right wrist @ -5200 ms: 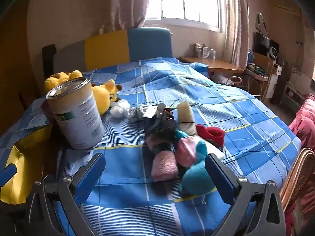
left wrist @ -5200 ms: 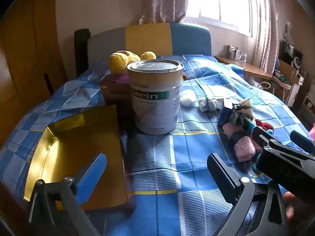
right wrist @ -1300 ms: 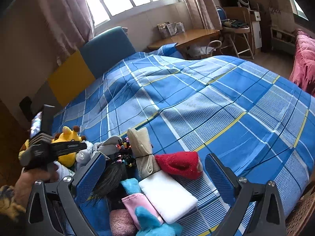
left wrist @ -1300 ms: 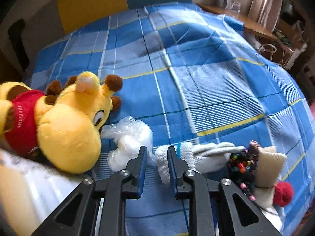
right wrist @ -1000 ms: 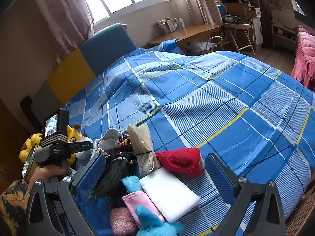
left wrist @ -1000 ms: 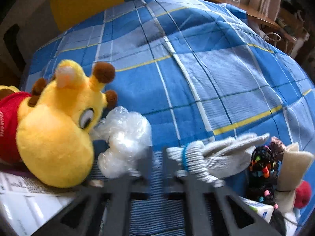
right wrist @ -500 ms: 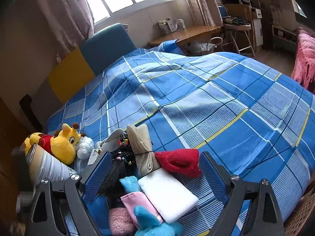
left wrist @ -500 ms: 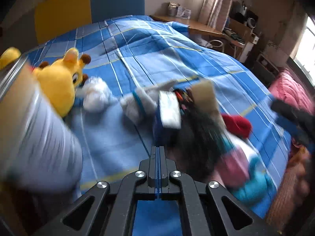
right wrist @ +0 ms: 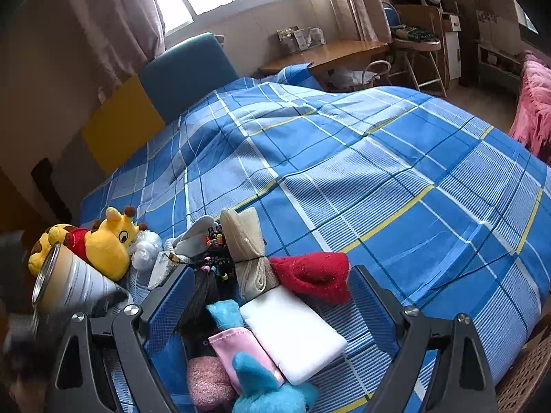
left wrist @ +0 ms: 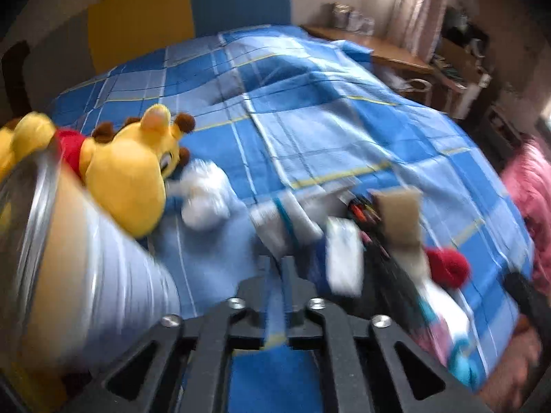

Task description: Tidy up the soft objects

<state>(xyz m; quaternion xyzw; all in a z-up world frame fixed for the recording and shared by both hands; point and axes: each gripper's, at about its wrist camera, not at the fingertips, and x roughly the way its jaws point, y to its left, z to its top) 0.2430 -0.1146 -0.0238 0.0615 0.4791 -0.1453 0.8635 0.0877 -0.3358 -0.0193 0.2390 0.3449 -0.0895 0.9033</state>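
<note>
A pile of soft things lies on the blue checked bedspread (right wrist: 396, 179): a white folded cloth (right wrist: 292, 337), a red sock (right wrist: 313, 272), a beige roll (right wrist: 248, 251), a pink pouch (right wrist: 237, 347) and a blue plush (right wrist: 268, 389). My right gripper (right wrist: 270, 296) stands open, straddling this pile without touching it. A yellow plush giraffe (left wrist: 131, 179), a white plastic bag (left wrist: 203, 199) and grey gloves (left wrist: 282, 220) lie ahead of my left gripper (left wrist: 277, 268). In that blurred view its jaws are opening, a narrow gap apart, with nothing between them.
A tall tin can (left wrist: 86, 275) stands at the left beside the giraffe (right wrist: 106, 241). Black hair with coloured hair ties (right wrist: 215, 244) lies in the pile. A blue and yellow headboard (right wrist: 155, 96), a wooden desk (right wrist: 330, 51) and a pink blanket (right wrist: 533, 103) border the bed.
My left gripper has pulled back and up from the plastic bag and gloves, and its shut jaws have parted slightly. The right gripper's fingers have narrowed a little, and it has stayed in place.
</note>
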